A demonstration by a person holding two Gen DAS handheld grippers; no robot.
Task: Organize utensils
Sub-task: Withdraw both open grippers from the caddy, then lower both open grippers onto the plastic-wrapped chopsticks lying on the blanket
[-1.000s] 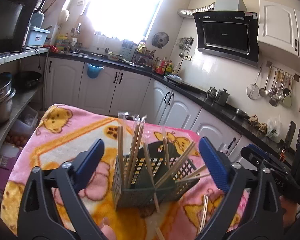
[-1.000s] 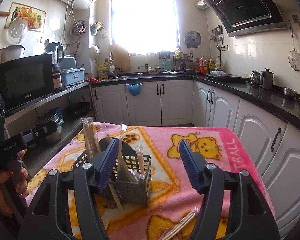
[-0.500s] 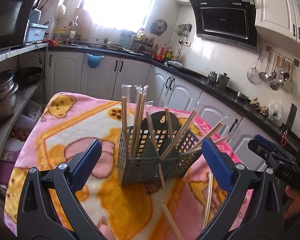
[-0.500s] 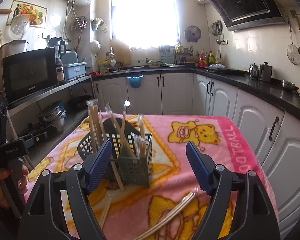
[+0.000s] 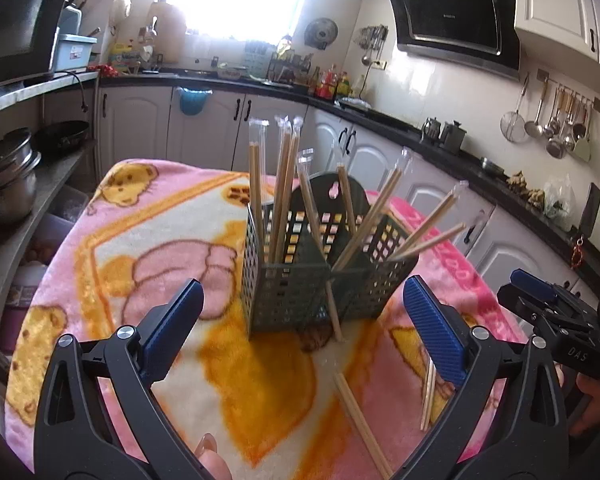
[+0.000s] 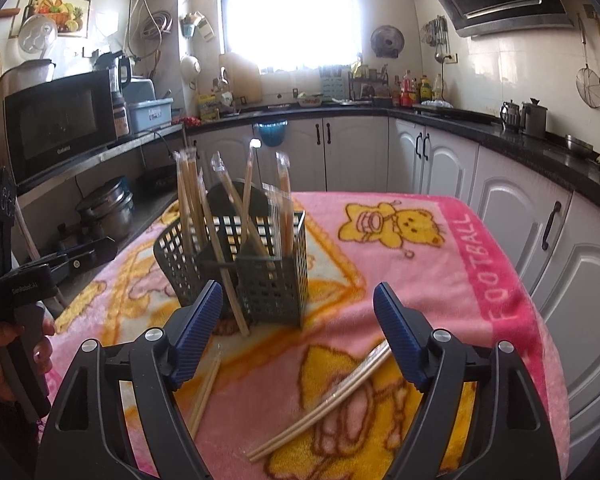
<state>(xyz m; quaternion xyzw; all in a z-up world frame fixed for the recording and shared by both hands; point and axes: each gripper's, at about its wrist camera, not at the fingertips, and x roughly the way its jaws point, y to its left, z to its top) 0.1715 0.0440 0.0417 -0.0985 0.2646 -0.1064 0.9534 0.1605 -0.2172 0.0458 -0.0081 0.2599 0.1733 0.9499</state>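
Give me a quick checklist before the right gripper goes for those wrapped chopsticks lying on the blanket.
1. Right gripper open, nothing between its jaws, which have just been opening: ok.
2. Wrapped chopsticks lying loose on the blanket, ahead of the right gripper: ok.
3. Path to them free of other things: ok.
4. Green basket upright, sticks standing in it: ok.
5. Left gripper open and empty: ok.
6. Room left in a basket compartment: cannot tell.

A pink blanket (image 6: pixel 440 280) carries a mesh caddy (image 6: pixel 268 280) and loose chopsticks (image 6: pixel 332 396).
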